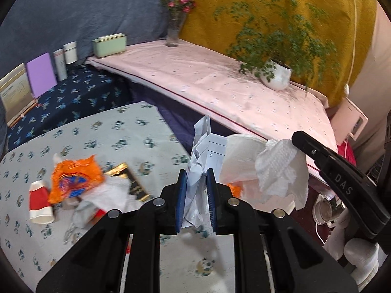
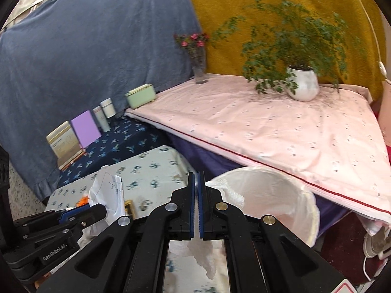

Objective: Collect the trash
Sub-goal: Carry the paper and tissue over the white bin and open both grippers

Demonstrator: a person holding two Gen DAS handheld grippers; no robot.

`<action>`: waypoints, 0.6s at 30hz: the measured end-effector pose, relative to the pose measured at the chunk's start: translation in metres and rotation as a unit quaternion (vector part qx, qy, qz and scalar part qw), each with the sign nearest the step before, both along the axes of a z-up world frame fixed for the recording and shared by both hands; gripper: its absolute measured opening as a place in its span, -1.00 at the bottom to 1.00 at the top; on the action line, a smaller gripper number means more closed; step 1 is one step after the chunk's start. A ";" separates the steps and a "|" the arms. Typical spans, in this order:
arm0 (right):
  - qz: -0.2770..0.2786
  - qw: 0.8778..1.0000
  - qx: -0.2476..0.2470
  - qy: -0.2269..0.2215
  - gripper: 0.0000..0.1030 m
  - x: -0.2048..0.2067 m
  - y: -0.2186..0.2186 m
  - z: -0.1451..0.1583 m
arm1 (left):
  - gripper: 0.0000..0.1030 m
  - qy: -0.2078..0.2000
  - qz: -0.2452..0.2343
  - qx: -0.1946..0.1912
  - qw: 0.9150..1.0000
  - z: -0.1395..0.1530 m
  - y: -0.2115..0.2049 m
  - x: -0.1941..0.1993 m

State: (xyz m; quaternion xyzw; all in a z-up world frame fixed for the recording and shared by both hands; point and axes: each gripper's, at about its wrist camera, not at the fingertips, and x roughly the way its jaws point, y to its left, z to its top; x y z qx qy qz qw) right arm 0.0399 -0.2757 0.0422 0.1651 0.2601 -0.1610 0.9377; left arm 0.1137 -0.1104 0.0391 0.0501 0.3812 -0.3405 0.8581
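My left gripper (image 1: 196, 183) is shut on a crumpled white paper (image 1: 201, 151), held above the patterned table; it also shows in the right wrist view (image 2: 110, 190). My right gripper (image 2: 196, 195) is shut on a white tissue (image 1: 281, 171), which hangs below the pads (image 2: 207, 261), beside the white-lined bin (image 2: 281, 195). In the left wrist view the bin (image 1: 242, 156) is just right of the paper. On the table lie an orange wrapper (image 1: 73, 178), a red and white paper cup (image 1: 39, 202) on its side, a black and gold wrapper (image 1: 134, 183) and white scraps (image 1: 102, 195).
A pink-covered table (image 1: 220, 83) behind the bin holds a potted plant (image 1: 276, 73) and a flower vase (image 1: 174, 29). A dark blue shelf (image 1: 73, 97) carries a green box (image 1: 110, 45), bottles, a purple card and a book. Cables and a power strip (image 1: 327, 212) lie on the floor.
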 end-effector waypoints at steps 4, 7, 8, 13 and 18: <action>-0.024 1.000 0.008 0.009 -0.95 -0.007 -0.026 -0.009 | -0.69 0.005 -0.026 0.003 1.000 -0.004 -0.029 -0.003; -0.038 0.999 0.017 0.017 -0.95 -0.010 -0.040 -0.018 | -0.69 0.011 -0.044 0.003 0.999 -0.008 -0.047 -0.004; -0.040 0.999 0.019 0.020 -0.95 -0.011 -0.045 -0.021 | -0.69 0.014 -0.048 0.003 0.999 -0.009 -0.052 -0.005; -0.053 0.998 0.026 0.033 -0.92 -0.015 -0.060 -0.033 | -0.67 0.026 -0.069 0.006 0.997 -0.018 -0.076 -0.006; -0.067 0.997 0.030 0.037 -0.80 -0.018 -0.066 -0.038 | -0.32 0.024 -0.078 0.003 0.997 -0.021 -0.089 -0.009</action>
